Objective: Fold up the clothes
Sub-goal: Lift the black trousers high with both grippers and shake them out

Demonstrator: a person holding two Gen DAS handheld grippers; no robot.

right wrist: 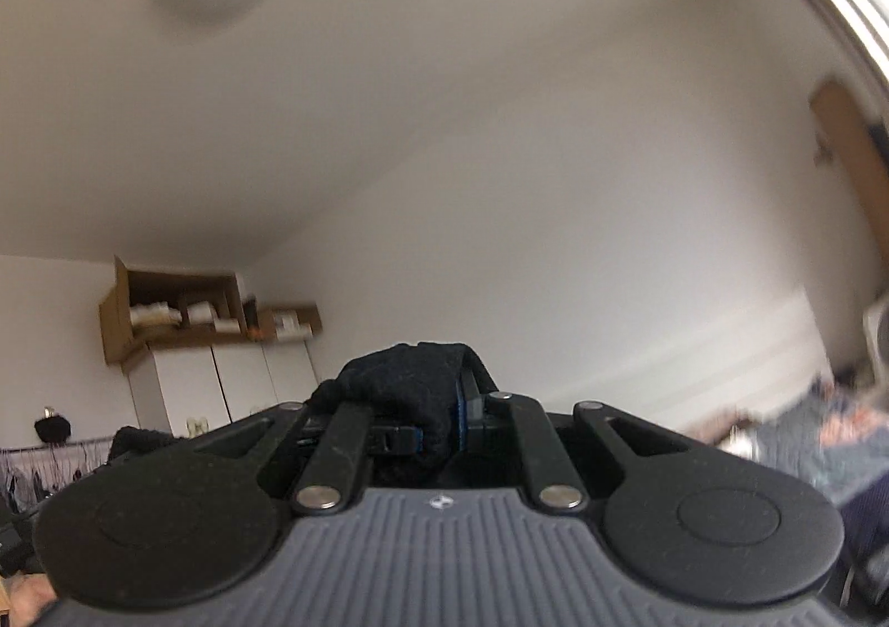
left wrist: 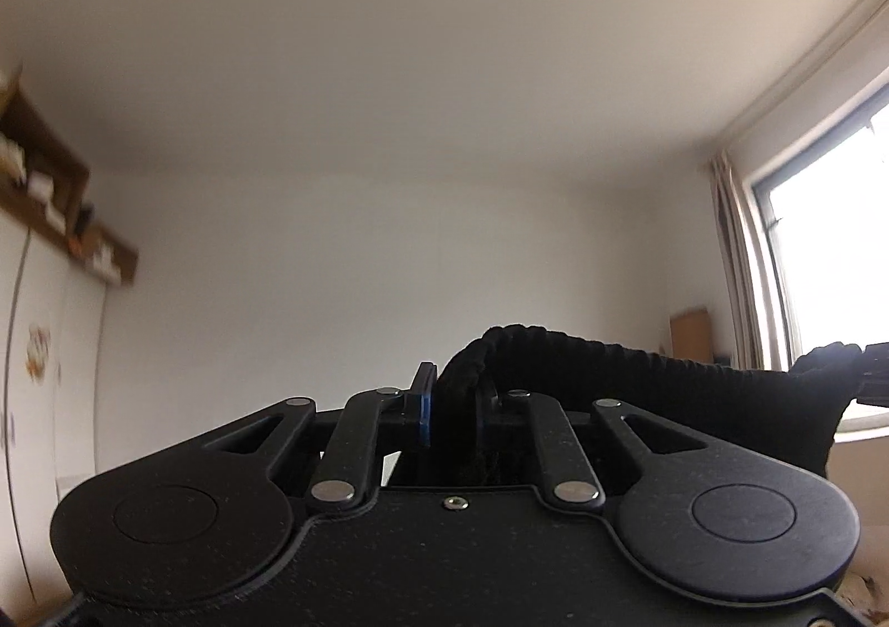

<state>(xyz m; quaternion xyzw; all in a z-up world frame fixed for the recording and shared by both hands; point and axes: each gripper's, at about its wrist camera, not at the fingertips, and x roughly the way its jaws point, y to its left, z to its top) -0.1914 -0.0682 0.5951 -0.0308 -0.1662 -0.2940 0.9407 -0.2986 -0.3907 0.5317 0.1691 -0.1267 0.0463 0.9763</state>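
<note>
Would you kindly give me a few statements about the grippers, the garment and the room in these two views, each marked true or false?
1. The left gripper is shut on a black garment. True.
2. The right gripper is empty. False: it is shut on black cloth too.
3. Both cameras look down at a table. False: they tilt up at the ceiling and a white wall.
4. A window shows at the right of the left wrist view. True.
5. The boxes above the cupboards are blue. False: they are brown cardboard.
</note>
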